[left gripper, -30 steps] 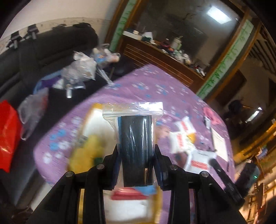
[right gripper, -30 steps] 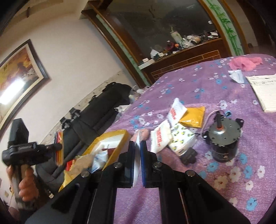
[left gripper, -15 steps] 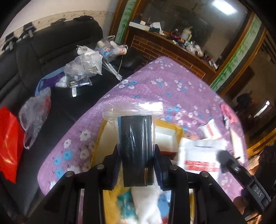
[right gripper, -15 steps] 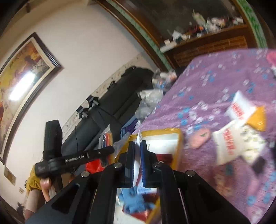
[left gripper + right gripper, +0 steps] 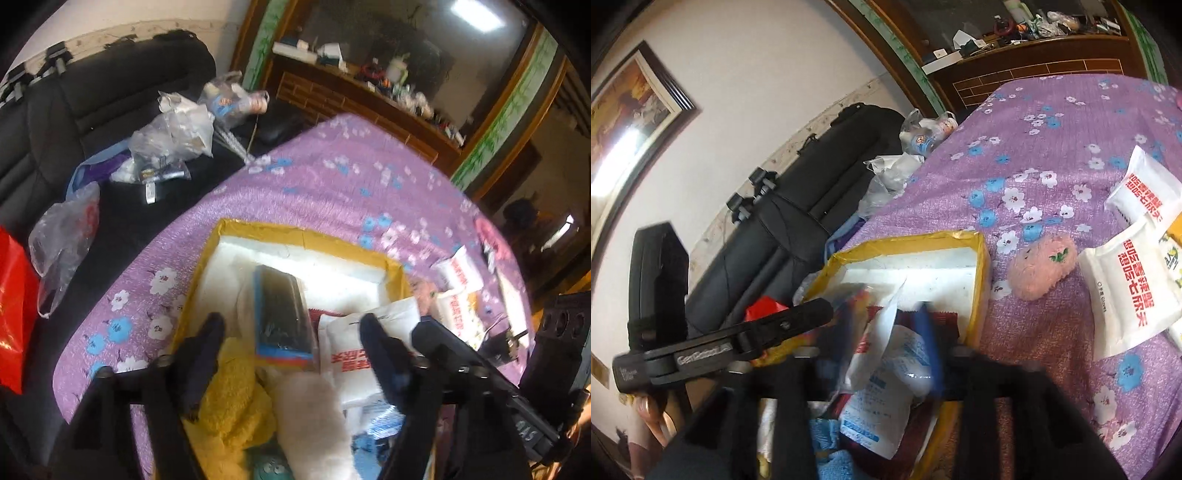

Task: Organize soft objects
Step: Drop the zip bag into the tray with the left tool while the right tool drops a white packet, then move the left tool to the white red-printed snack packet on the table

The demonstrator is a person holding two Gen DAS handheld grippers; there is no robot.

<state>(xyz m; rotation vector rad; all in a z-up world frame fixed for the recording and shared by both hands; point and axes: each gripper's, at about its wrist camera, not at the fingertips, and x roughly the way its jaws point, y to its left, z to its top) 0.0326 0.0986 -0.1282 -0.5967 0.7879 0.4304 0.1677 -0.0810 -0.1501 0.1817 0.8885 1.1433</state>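
- Over the yellow-taped, white-lined open box (image 5: 306,236) on the purple flowered desk (image 5: 332,177), both tongs are seen opening.
- Between the spread fingers of the left tongs (image 5: 291,328), a dark flat item in a clear zip bag with a blue edge (image 5: 282,314) is seen lying in the box; the pads are not pressed on it.
- A yellow fluffy cloth (image 5: 232,398) and a white fluffy piece (image 5: 314,417) are packed in the box just beside that bag.
- Between the blurred fingers of the right tongs (image 5: 894,332), a white printed sachet (image 5: 882,384) is seen over the box contents; no pad is pressed on it.
- A pink fuzzy pouch (image 5: 1043,271) is left on the desk just beside the box.
- Two white packets with red lettering (image 5: 1130,284) are lying beyond the pouch.
- A black sofa (image 5: 74,110) strewn with clear plastic bags (image 5: 170,136) is seen past the desk edge.
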